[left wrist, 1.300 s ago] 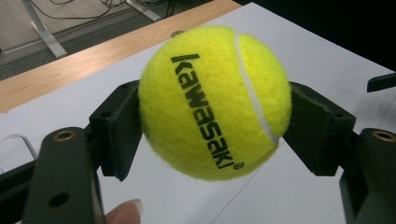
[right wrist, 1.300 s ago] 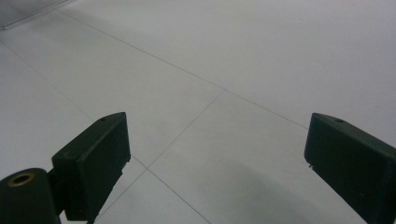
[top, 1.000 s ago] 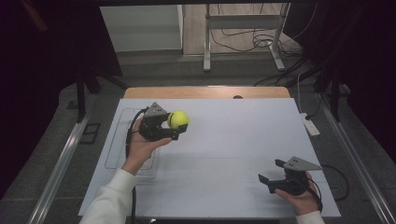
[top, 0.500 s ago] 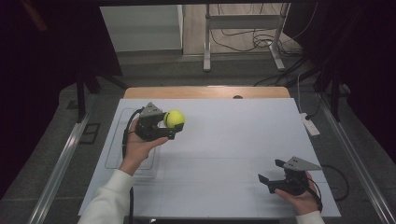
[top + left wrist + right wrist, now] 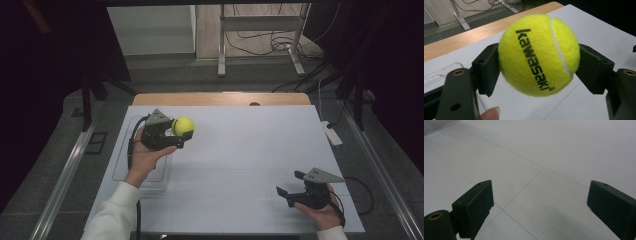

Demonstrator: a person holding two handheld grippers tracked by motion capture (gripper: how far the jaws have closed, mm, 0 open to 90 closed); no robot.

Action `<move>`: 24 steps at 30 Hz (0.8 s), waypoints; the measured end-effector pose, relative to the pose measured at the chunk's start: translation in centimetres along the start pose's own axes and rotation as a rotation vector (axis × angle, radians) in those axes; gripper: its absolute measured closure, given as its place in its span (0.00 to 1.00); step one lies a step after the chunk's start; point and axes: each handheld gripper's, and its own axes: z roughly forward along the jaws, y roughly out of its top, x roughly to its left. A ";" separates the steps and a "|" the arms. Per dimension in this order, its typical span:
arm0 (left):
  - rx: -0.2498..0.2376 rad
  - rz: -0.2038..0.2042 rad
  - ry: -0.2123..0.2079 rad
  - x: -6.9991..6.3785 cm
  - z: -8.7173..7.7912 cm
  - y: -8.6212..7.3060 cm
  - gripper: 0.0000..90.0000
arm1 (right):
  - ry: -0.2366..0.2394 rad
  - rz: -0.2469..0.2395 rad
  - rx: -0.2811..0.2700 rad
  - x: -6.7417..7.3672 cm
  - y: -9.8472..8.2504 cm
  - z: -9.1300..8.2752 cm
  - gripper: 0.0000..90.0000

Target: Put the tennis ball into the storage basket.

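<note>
Left tool [image 5: 181, 136] clamped on a yellow tennis ball [image 5: 183, 126], one black pad pressed against each side of it. Ball held clear of the bench [image 5: 240, 150], up over the bench's far-left part, just beyond the far right corner of a clear plastic tray [image 5: 121, 165] that lies flat near the left edge. Tool pointing to the right across the bench, its grey three-cornered plate on top, black cable looping down past the wrist. White sleeve [image 5: 112, 215] on that forearm.

Left gripper view: ball [image 5: 539, 53] sits squarely between the two pads, black lettering "kawasaki" running down its face, white seam curving along the right side. Fuzz visibly pinched where the pads meet it. A fingertip [image 5: 491, 114] shows at the bottom edge. Corner of the tray [image 5: 441, 72] visible behind the left pad; wooden edge of the bench beyond the white cover.

Right tool [image 5: 289, 183] low over the near-right part of the bench, well apart from the ball, jaws spread wide with nothing between them. Right gripper view: both pads [image 5: 475, 205] stand far apart over bare white surface crossed by thin grey lines.

White power strip [image 5: 332, 134] lies off the bench's right edge.
</note>
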 end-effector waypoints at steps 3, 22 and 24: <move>-0.003 -0.002 0.004 0.2 -0.2 0.0 0.29 | 0.000 0.000 -0.001 0.0 0.0 0.0 0.08; -0.007 -0.027 0.059 1.9 -1.4 -0.3 0.29 | 0.004 0.003 -0.004 0.0 0.0 0.0 0.08; -0.007 -0.030 0.064 2.0 -1.5 -0.4 0.29 | 0.004 0.003 -0.004 0.0 0.0 0.0 0.08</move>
